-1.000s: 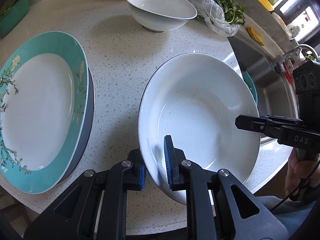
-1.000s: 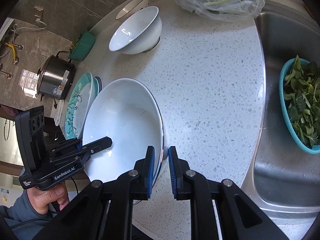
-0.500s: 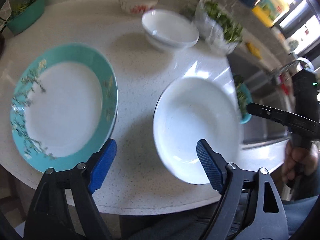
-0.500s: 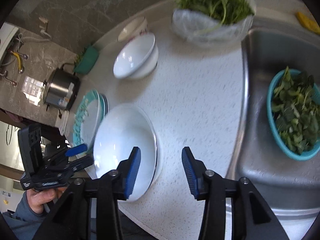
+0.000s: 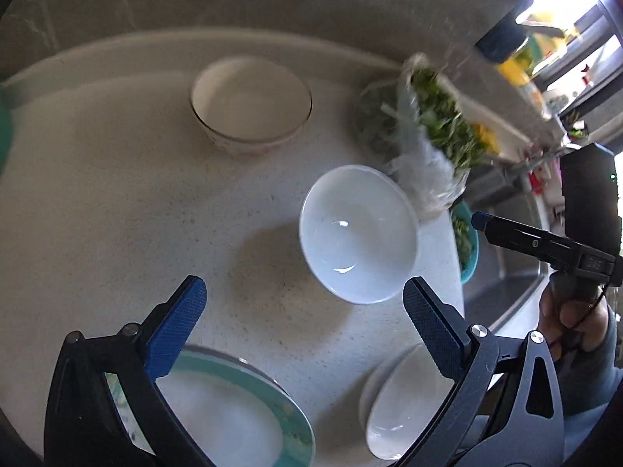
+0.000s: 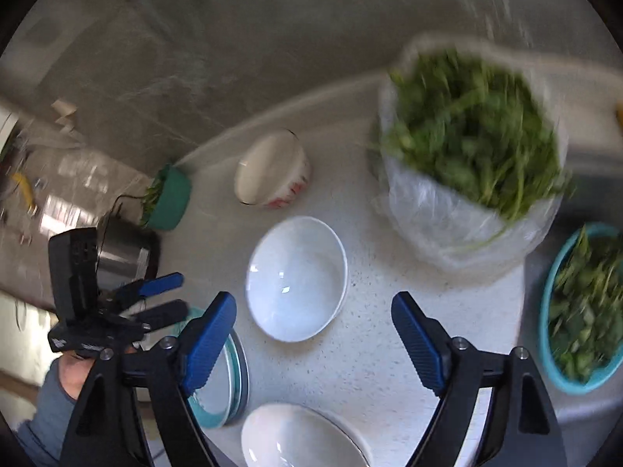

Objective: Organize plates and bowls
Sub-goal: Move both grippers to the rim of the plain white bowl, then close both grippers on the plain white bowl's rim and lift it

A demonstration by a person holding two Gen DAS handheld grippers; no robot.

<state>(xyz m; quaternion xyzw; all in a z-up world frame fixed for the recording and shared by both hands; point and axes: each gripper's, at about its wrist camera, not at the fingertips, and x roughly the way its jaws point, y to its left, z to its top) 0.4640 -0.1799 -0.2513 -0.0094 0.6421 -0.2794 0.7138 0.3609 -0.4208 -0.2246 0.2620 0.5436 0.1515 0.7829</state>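
Both grippers are open and empty above the speckled counter. My left gripper (image 5: 303, 323) hovers short of a white bowl (image 5: 358, 233), which also shows ahead of my right gripper (image 6: 313, 334) in the right wrist view (image 6: 298, 278). A flowered bowl (image 5: 251, 105) stands farther back (image 6: 272, 173). The wide white deep plate (image 5: 405, 408) lies on the counter near the front edge (image 6: 300, 439). The teal-rimmed plates (image 5: 233, 408) lie stacked at the left (image 6: 222, 385). The other gripper shows in each view (image 5: 545, 241) (image 6: 117, 311).
A plastic bag of greens (image 6: 467, 163) sits behind the white bowl. A teal basket of greens (image 6: 584, 311) rests in the sink at the right. A steel pot (image 6: 124, 257) and a green tub (image 6: 167, 198) stand at the far left.
Both grippers opened and let go of the wide white deep plate, now resting on the counter. Both have risen and moved forward toward the white bowl.
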